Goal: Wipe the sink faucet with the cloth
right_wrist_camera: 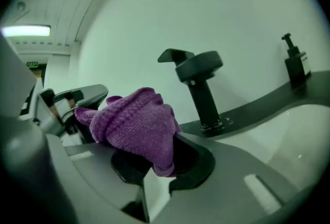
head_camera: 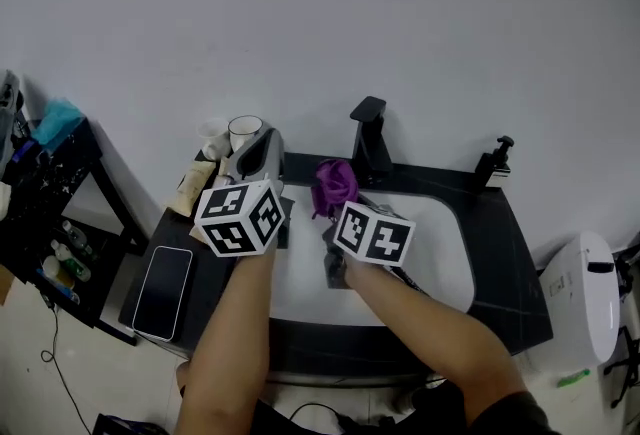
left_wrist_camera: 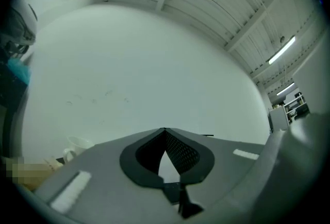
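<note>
The black faucet (head_camera: 370, 135) stands at the back of the white sink (head_camera: 445, 248); in the right gripper view the faucet (right_wrist_camera: 200, 86) rises just right of my jaws. A bunched purple cloth (head_camera: 334, 185) sits in my right gripper (head_camera: 336, 209), which is shut on it a short way left of and in front of the faucet, not touching it. The cloth (right_wrist_camera: 131, 125) bulges over that gripper (right_wrist_camera: 149, 145) and hides its tips. My left gripper (head_camera: 262, 143) points up at the wall over the counter's left side. Its jaws (left_wrist_camera: 165, 131) meet at the tip with nothing between them.
A black soap dispenser (head_camera: 495, 163) stands at the back right of the dark counter (head_camera: 505, 258). A white mug (head_camera: 244, 133) and small items stand at the back left, and a phone (head_camera: 163, 291) lies at the front left. A white bin (head_camera: 580, 298) is right of the counter.
</note>
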{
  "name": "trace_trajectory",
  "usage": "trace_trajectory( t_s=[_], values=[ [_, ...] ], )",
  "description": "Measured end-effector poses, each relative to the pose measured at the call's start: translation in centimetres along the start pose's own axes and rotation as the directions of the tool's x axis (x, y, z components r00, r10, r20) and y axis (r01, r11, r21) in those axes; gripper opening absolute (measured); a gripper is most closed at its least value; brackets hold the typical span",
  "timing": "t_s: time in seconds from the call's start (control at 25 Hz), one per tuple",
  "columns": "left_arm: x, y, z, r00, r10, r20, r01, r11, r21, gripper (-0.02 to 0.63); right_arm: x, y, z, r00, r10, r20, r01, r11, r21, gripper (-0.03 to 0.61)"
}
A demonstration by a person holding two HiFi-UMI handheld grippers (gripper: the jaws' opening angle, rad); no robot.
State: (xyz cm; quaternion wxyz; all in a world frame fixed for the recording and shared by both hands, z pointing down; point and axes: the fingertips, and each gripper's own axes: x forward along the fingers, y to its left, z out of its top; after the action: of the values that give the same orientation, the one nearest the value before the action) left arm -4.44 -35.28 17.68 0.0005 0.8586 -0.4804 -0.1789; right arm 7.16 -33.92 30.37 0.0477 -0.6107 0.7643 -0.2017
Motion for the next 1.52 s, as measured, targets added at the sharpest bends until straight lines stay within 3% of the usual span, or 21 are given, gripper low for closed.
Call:
trace_trajectory(
  t_s=[0.12, 0.24, 0.36, 0.48, 0.84, 1.52],
  values=[
    [-0.5, 1.0, 0.6, 1.000, 0.023, 0.020, -0.023, 1.000, -0.010, 0.017, 2.4, 1.3, 2.3, 0.986, -0.057, 0.159, 0.045, 0.996, 0.077, 0.061],
    [-0.8, 1.3, 1.3, 0.998, 0.037, 0.045, -0.037, 0.999, 0.017, 0.017, 3.7, 1.4, 5.0, 0.949, -0.118, 0.291, 0.066, 0.981, 0.184, 0.061],
    [-1.1, 1.4, 2.1, 0.996, 0.042, 0.073, -0.044, 0.999, 0.028, 0.017, 4.6, 1.1, 7.3, 0.919, -0.148, 0.366, 0.046, 0.961, 0.272, 0.061],
    [-1.3, 1.3, 2.5, 0.996, 0.043, 0.084, -0.046, 0.998, 0.043, 0.017, 5.1, 0.9, 8.3, 0.901, -0.135, 0.413, 0.013, 0.958, 0.285, 0.061],
    [0.0, 0.6, 1.5, 0.998, 0.037, 0.043, -0.041, 0.993, 0.107, 0.017, 5.5, -0.1, 9.7, 0.877, -0.122, 0.465, -0.029, 0.952, 0.305, 0.061],
    [0.0, -0.1, 0.4, 1.000, 0.020, 0.003, -0.020, 0.990, 0.143, 0.017, 6.1, -0.8, 7.2, 0.898, -0.137, 0.419, -0.024, 0.934, 0.357, 0.061]
  ],
)
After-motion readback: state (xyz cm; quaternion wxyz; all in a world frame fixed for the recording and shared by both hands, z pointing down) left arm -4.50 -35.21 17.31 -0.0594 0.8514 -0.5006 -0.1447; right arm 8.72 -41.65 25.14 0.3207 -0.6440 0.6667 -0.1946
